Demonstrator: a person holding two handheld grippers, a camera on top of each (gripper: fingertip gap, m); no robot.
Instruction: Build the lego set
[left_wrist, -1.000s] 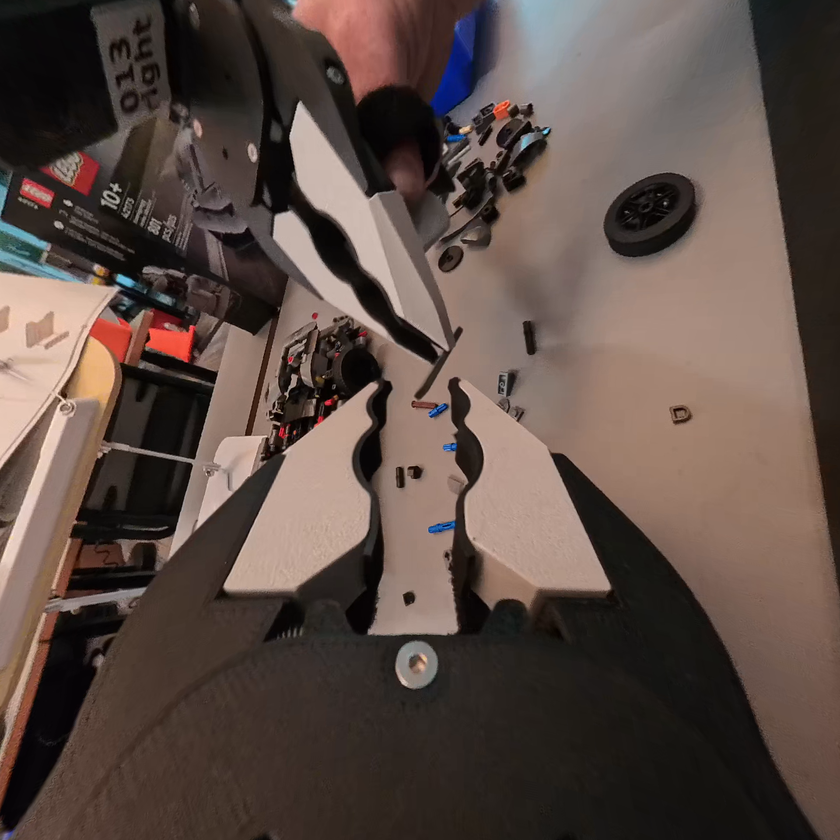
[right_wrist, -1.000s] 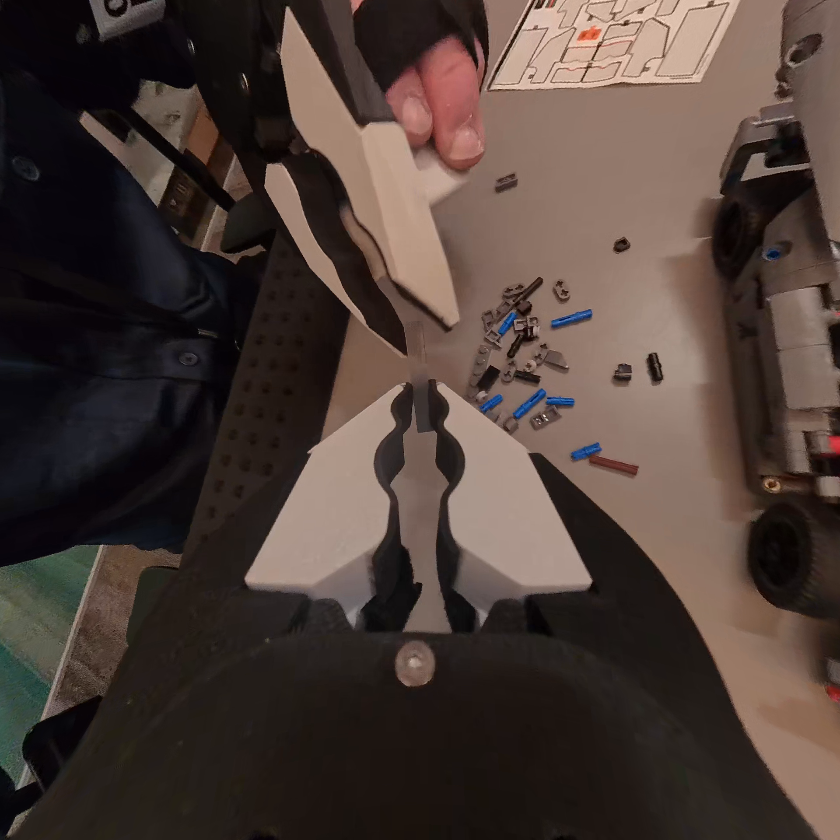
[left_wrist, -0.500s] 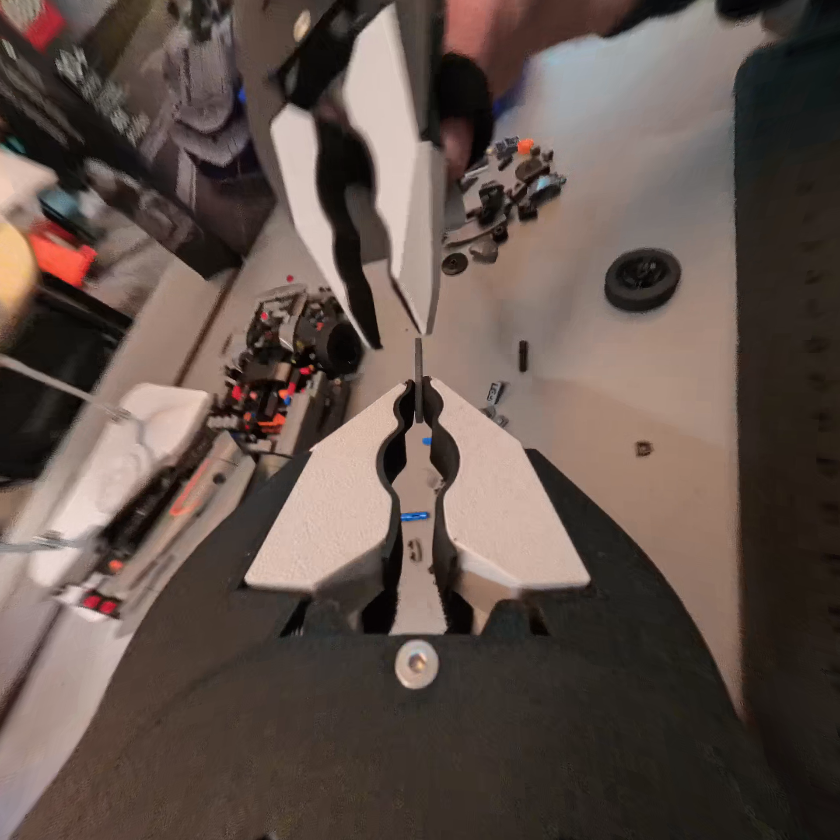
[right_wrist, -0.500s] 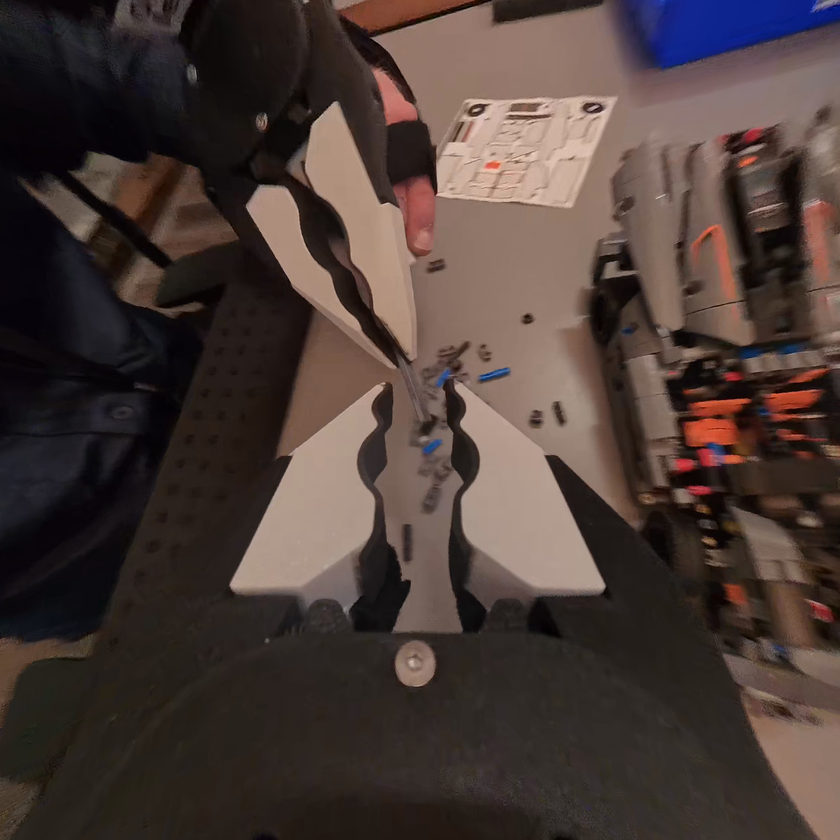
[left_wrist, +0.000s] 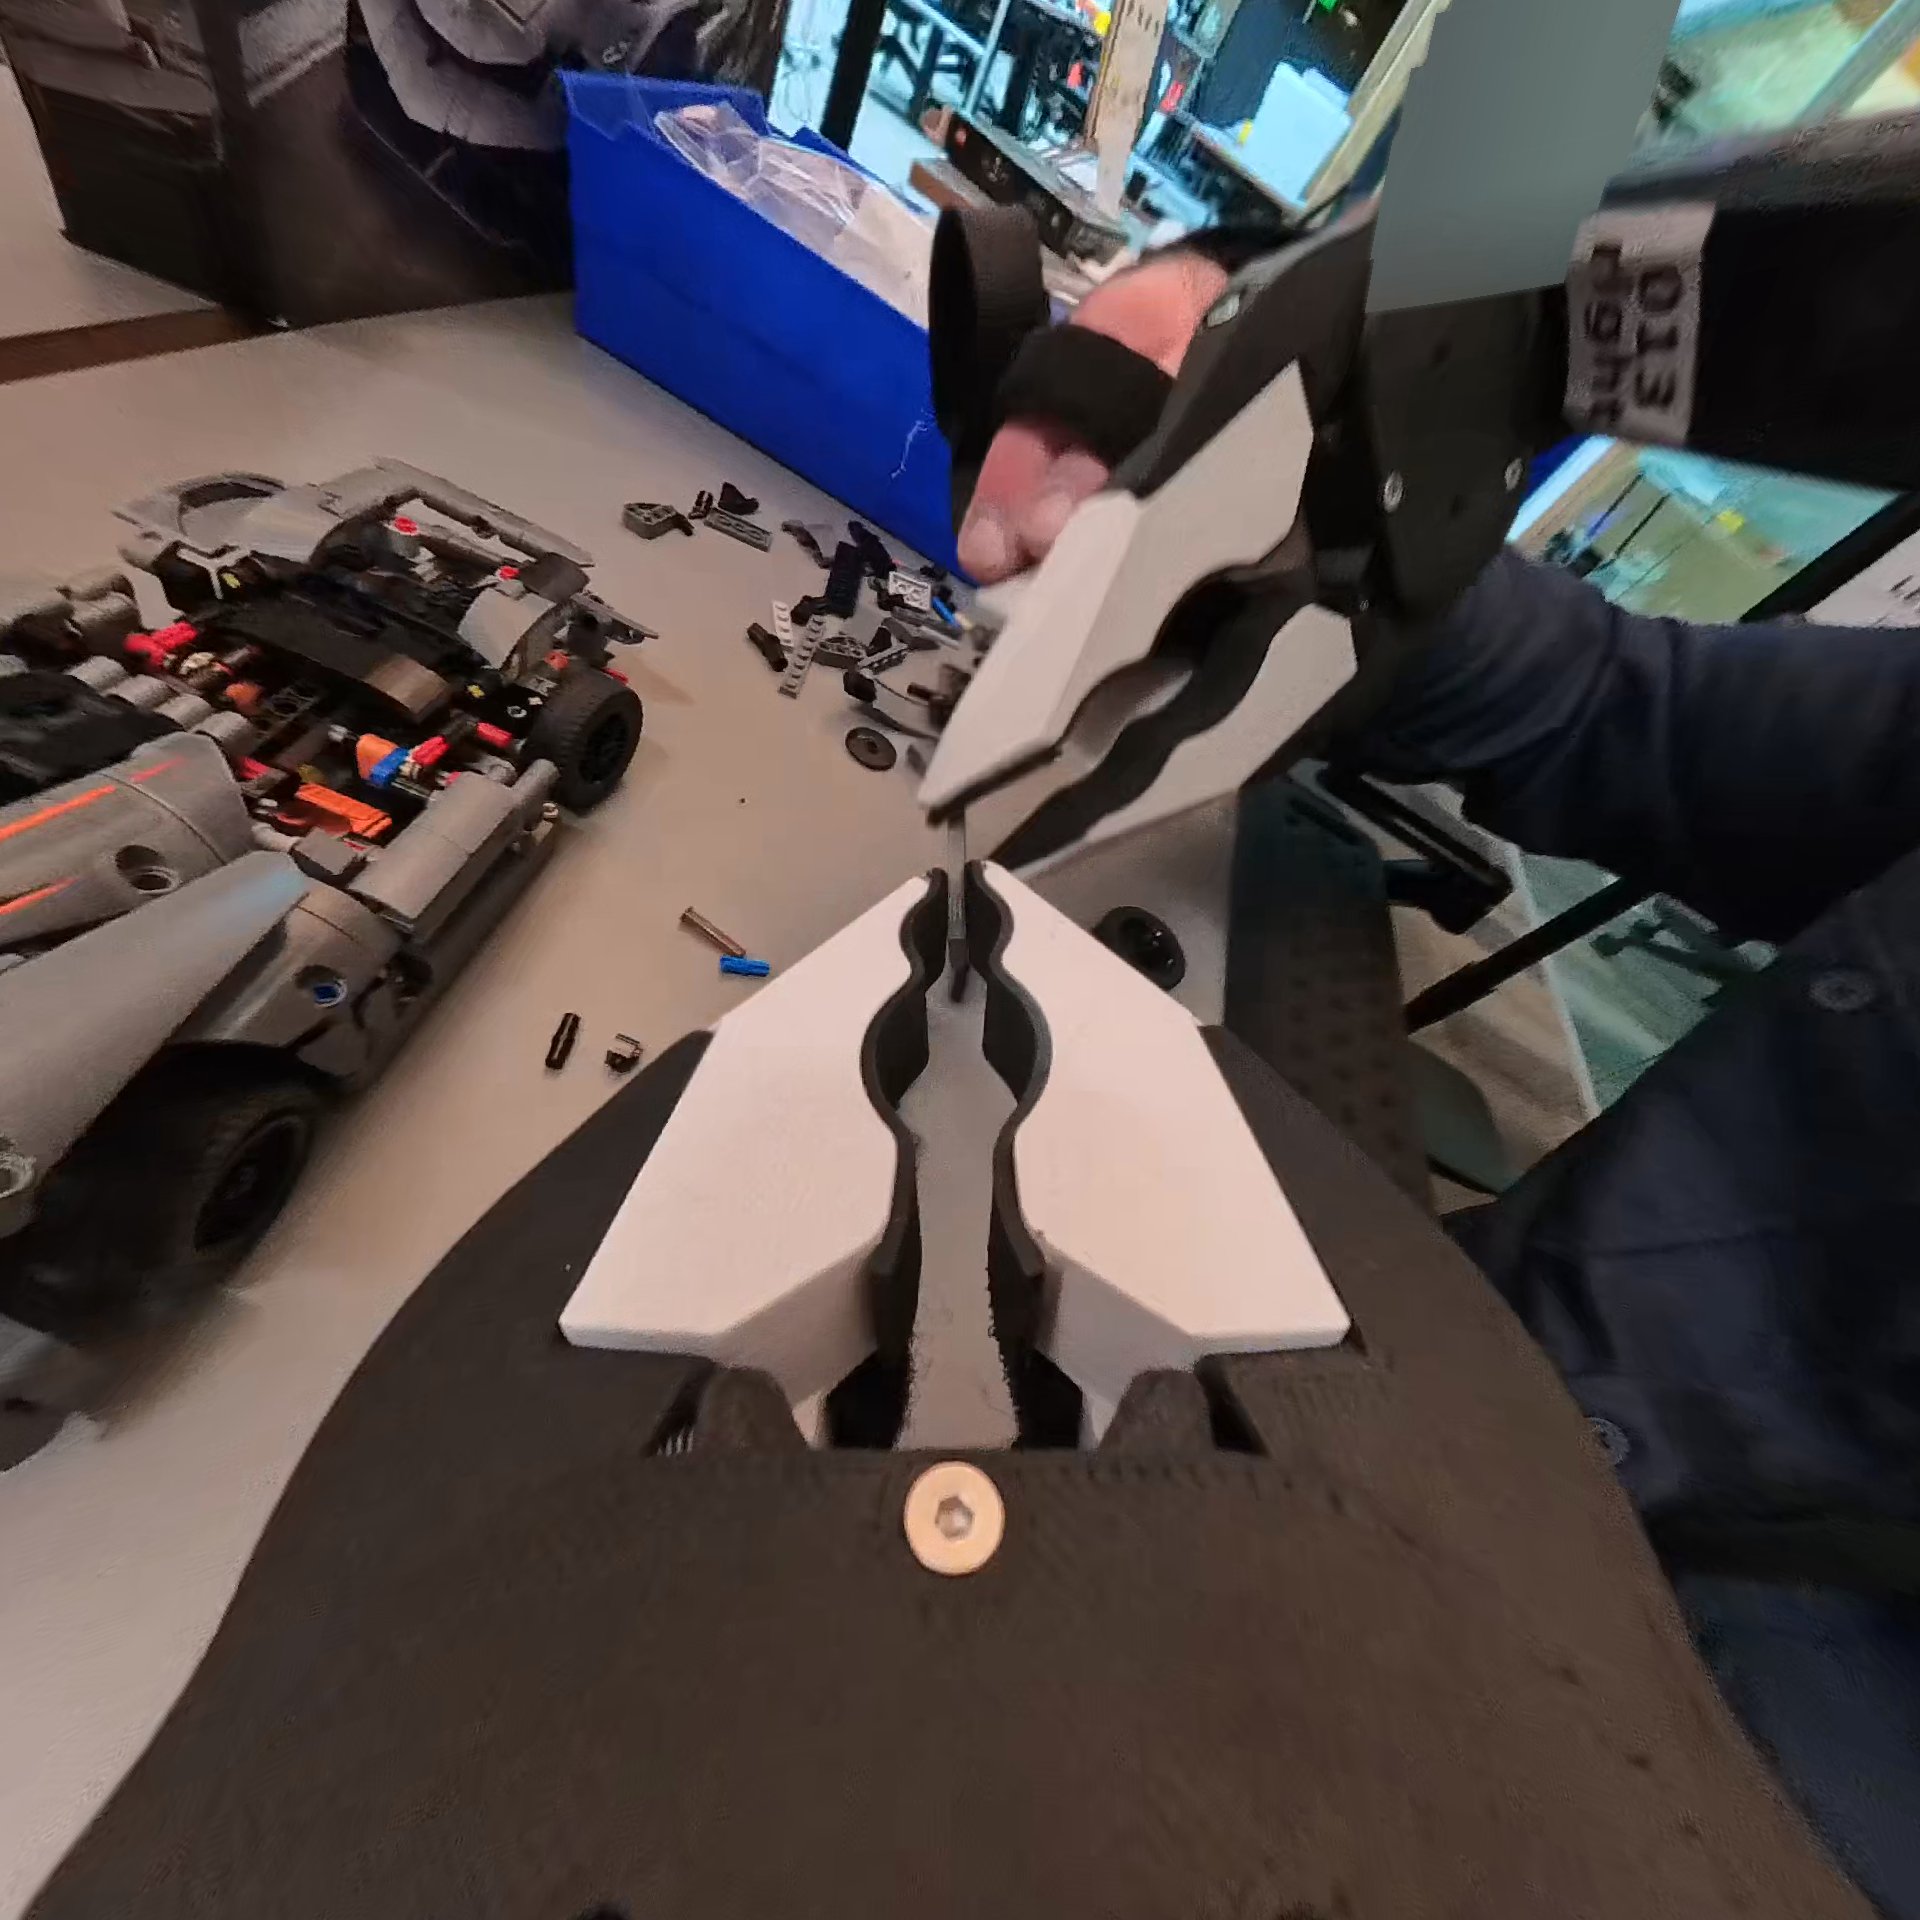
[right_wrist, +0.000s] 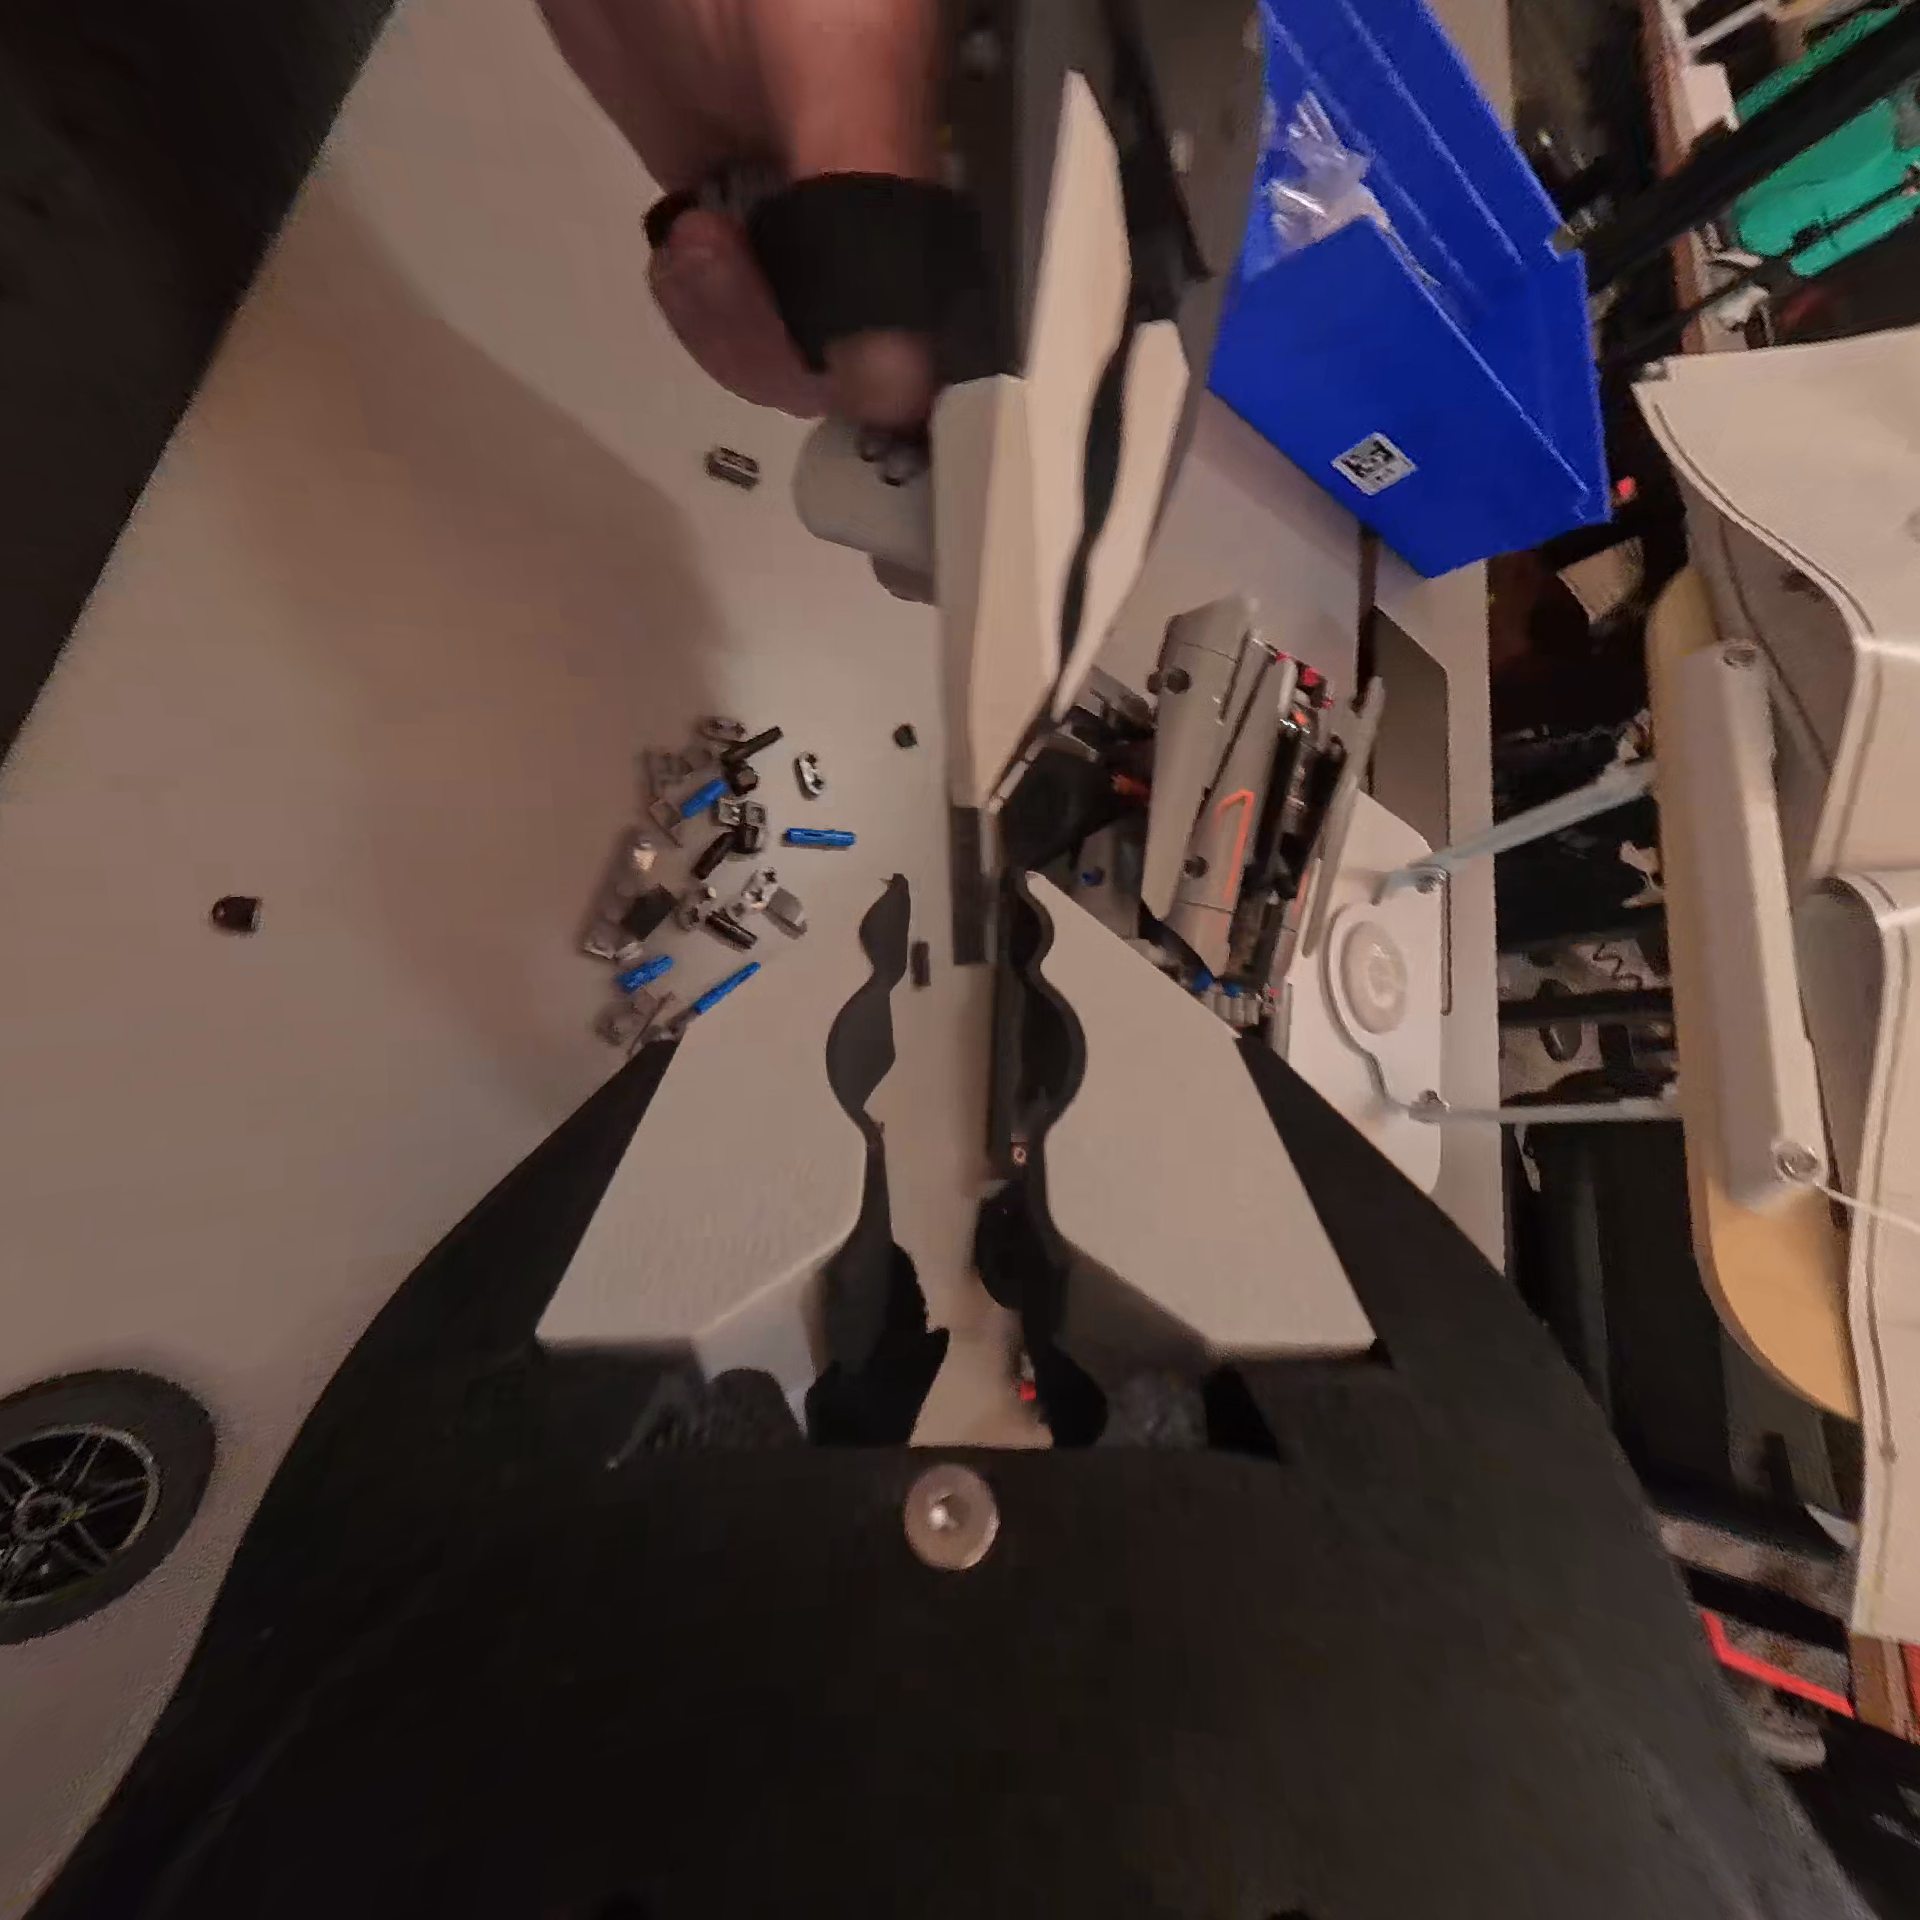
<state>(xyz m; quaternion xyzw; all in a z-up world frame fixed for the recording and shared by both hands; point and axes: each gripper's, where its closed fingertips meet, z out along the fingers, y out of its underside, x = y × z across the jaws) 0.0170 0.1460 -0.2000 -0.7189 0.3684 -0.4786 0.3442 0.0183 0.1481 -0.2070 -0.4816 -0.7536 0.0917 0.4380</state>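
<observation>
Dark grey lego strip sits mid-frame, clamped end-on in my left tongs, long axis running straight up into my right tongs. Right ones look spread apart, barely touching it.

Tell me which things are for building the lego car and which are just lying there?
For the job: thin dark piece pinched in the left gripper; right gripper, open beside it; lego car; loose parts pile; spare wheel.
Just lying about: blue bin; dark box.
</observation>
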